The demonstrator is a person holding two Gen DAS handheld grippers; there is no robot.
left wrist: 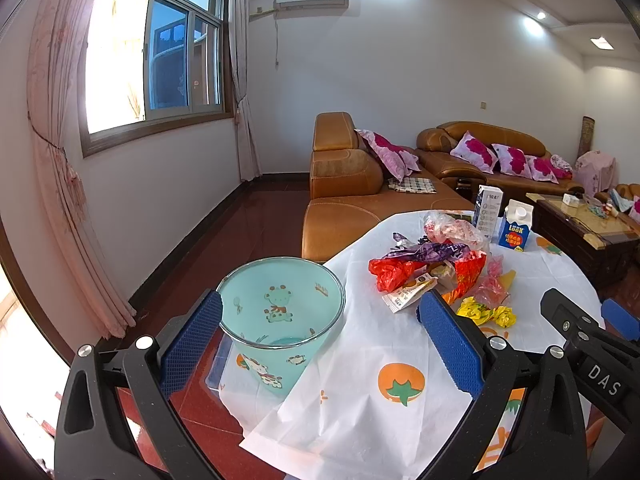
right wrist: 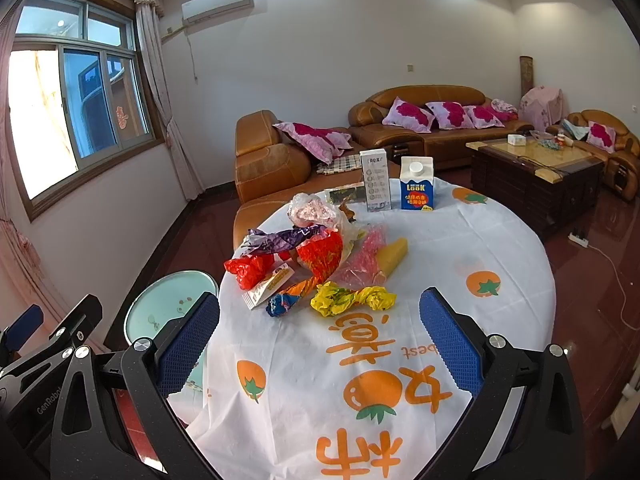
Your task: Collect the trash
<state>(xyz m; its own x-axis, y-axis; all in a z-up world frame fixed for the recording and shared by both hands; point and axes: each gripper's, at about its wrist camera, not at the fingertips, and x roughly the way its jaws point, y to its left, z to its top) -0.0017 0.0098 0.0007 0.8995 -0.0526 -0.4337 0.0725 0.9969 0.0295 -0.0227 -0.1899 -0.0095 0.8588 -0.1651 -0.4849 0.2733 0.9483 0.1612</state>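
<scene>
A pile of crumpled wrappers lies on the round table with the white tablecloth [right wrist: 500, 240]: a red wrapper [right wrist: 250, 268], a purple one [right wrist: 280, 240], a yellow one [right wrist: 352, 298], a small blue one [right wrist: 282, 304] and a pink bag [right wrist: 364, 260]. A mint-green waste bin [left wrist: 280, 320] stands on the floor at the table's left edge. My left gripper [left wrist: 320, 344] is open, its left finger at the bin's rim. My right gripper [right wrist: 320, 340] is open above the cloth, just short of the yellow wrapper [left wrist: 486, 312].
A blue milk carton [right wrist: 417, 184] and a white box [right wrist: 375, 180] stand upright at the table's far side. Brown leather sofas [right wrist: 272, 160] and a dark coffee table [right wrist: 536, 176] lie beyond. A power strip [right wrist: 580, 239] with its cord lies on the red floor.
</scene>
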